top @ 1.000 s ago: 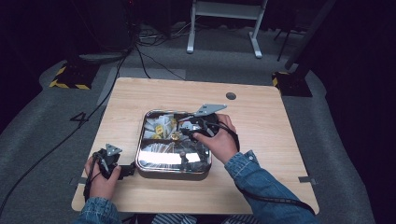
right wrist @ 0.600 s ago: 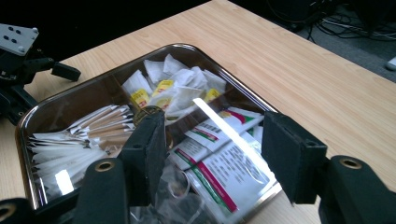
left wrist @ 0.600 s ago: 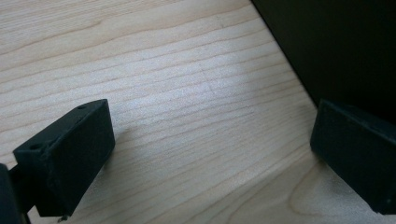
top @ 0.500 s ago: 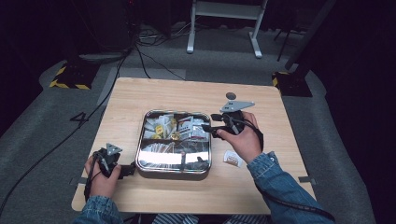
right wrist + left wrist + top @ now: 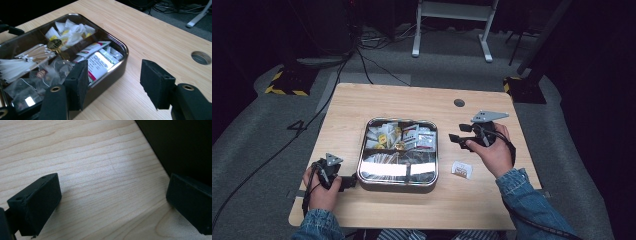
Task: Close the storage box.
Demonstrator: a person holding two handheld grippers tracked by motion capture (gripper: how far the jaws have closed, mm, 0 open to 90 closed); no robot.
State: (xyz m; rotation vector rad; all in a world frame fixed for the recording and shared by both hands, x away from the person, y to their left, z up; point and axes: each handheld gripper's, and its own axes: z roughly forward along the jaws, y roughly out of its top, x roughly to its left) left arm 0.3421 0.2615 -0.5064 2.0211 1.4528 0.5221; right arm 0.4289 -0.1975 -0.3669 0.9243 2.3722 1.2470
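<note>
A shiny metal tray (image 5: 435,159) sits mid-table, divided into compartments that hold tea bags, sachets and white sticks. My right gripper (image 5: 455,138) hovers just right of the tray, its jaws pointing left at it, open with nothing between them. In the right gripper view the gripper (image 5: 115,80) frames the tray's near corner (image 5: 123,51) and a white-and-red sachet (image 5: 100,63). My left gripper (image 5: 349,181) rests on the table at the tray's left front corner. Its jaws stand wide open over bare wood in the left gripper view (image 5: 112,195).
A small white packet (image 5: 461,170) lies on the table right of the tray, below my right hand. A round cable hole (image 5: 459,102) is in the tabletop at the back right. Dark floor, cables and a white stand surround the table.
My right hand has moved to the right, from above the tray to the table beside it. The small white packet has come into sight. My left hand has stayed put.
</note>
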